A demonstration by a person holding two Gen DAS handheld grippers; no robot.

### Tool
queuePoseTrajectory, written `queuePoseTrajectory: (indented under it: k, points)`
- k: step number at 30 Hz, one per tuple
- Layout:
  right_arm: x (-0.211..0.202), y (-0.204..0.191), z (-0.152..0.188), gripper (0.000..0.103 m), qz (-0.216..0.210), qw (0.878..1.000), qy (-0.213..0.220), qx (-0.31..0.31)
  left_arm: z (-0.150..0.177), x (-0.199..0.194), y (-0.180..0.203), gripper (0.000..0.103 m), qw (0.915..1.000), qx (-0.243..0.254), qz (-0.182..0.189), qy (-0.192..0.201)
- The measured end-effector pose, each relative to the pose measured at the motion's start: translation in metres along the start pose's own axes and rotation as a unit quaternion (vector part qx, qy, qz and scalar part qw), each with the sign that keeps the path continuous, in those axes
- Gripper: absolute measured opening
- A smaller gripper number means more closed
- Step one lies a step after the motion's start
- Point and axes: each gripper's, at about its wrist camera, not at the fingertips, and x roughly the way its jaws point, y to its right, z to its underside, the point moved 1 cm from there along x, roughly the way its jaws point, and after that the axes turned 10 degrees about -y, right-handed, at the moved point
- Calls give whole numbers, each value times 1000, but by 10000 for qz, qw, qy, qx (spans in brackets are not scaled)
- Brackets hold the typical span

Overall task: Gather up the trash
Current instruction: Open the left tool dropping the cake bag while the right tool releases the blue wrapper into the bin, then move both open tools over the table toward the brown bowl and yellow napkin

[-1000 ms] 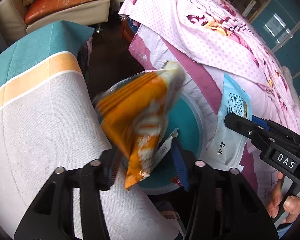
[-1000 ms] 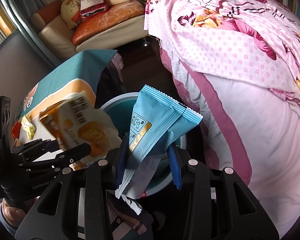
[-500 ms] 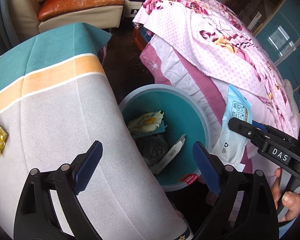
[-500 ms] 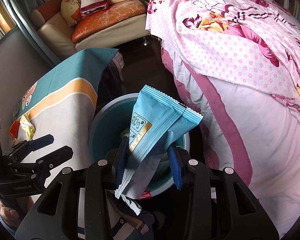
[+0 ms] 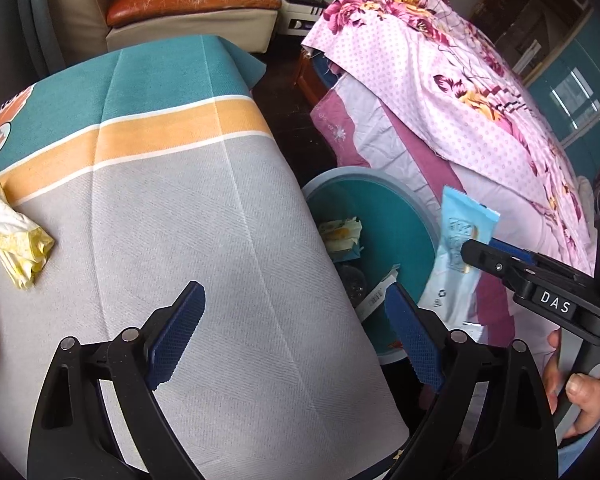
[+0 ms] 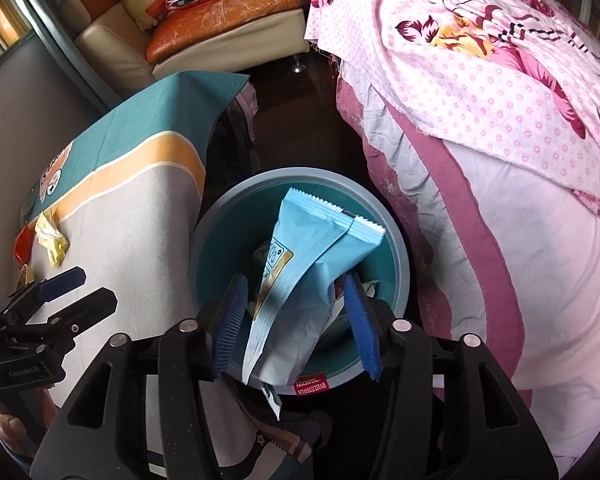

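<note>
- My left tongs [image 5: 296,338] hang over the worktop [image 5: 188,216], jaws spread wide with nothing between them; they have just finished opening.
- My right tongs [image 6: 296,318] sit above the bin [image 6: 400,256], pointing steeply down into it.
- The right jaws have just been opening. The blue packet [image 6: 300,280] stands between them, its crimped top tilted up and to the right.
- A gap shows between the packet and each blue pad, so the right tongs have let go; the packet's lower end reaches down past the bin's near rim.
- From the left camera the same packet [image 5: 460,256] shows by the far side of the bin [image 5: 364,178], with the right tongs [image 5: 496,254] across it.
- The bin stands on the dark floor between the worktop and the bed [image 6: 500,128], close to both.
- Inside the bin lie a yellow-and-white wrapper [image 5: 340,234], a white strip [image 5: 378,292] and something dark I cannot make out.
- On the worktop's striped cloth a crumpled yellow wrapper [image 5: 14,240] lies near the left edge, well apart from my left tongs.
- In the right camera that wrapper [image 6: 52,240] sits beside an orange scrap [image 6: 22,244], touching or nearly so.
- My right hand [image 5: 580,396] grips the right handle at the lower right.
</note>
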Motion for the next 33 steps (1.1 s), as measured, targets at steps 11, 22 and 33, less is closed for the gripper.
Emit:
queuePoseTrajectory:
  k: [11, 22, 33]
  points:
    - [-6, -26, 3, 73, 194, 9997, -62, -150, 12, -14, -29, 92, 9998, -170, -34, 33]
    - [-21, -78, 13, 74, 334, 9978, -83, -573, 37, -43, -64, 92, 9990, -400, -27, 210]
    - [-27, -156, 27, 76, 408, 9914, -102, -1242, 78, -79, -116, 92, 9963, -740, -73, 433]
